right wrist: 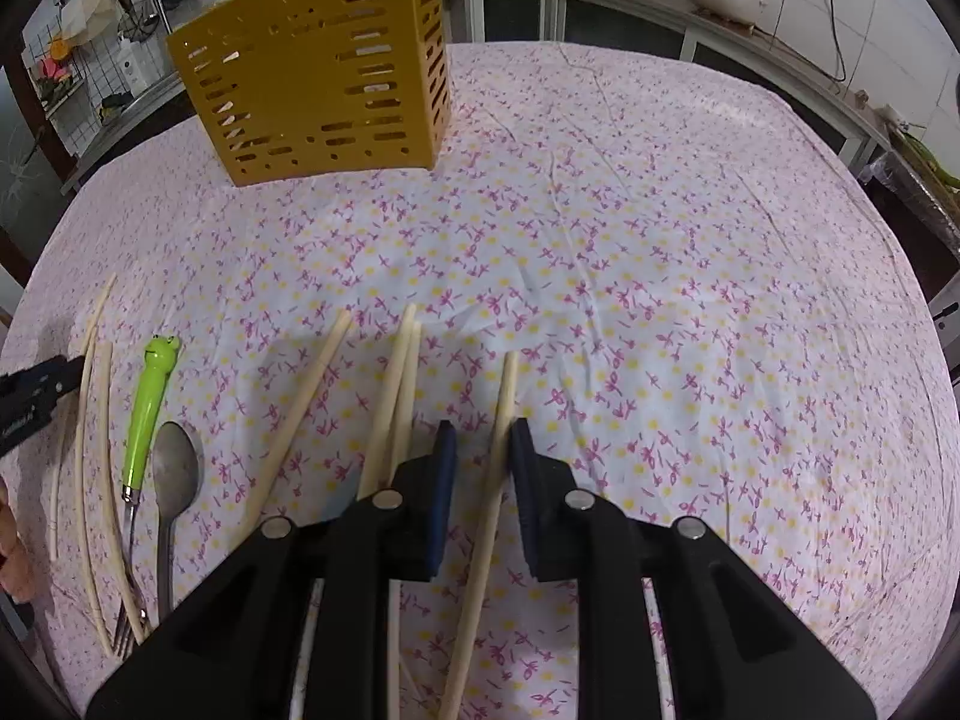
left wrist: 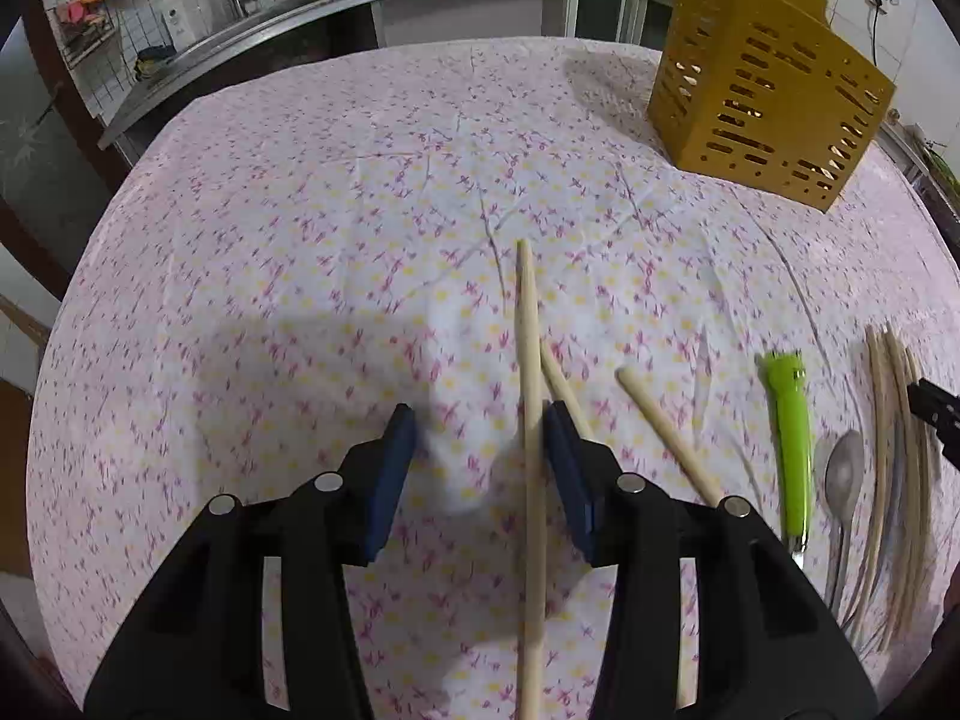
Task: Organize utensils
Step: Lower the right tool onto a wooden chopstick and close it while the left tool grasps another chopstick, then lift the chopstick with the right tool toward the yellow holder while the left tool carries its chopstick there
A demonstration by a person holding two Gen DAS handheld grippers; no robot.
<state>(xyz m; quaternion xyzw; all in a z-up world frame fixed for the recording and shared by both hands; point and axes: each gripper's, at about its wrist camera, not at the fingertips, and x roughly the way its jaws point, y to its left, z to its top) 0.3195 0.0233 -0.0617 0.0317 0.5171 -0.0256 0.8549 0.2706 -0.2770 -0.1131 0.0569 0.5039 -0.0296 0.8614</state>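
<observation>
Left wrist view: the left gripper [left wrist: 480, 432] is spread wide, a chopstick [left wrist: 530, 480] lying between its pads, touching neither visibly. The yellow holder [left wrist: 762, 84] stands far ahead to the right.

Right wrist view: the right gripper [right wrist: 480, 450] straddles another chopstick [right wrist: 489, 504], unclenched; a frog-handled fork [right wrist: 144, 408] and a spoon [right wrist: 174, 474] lie leftward.

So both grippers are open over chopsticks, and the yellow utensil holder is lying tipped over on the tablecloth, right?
Not quite. The yellow utensil holder stands upright on the tablecloth, as the right wrist view shows. The rest holds: the left gripper and right gripper are each open over a chopstick.
</observation>
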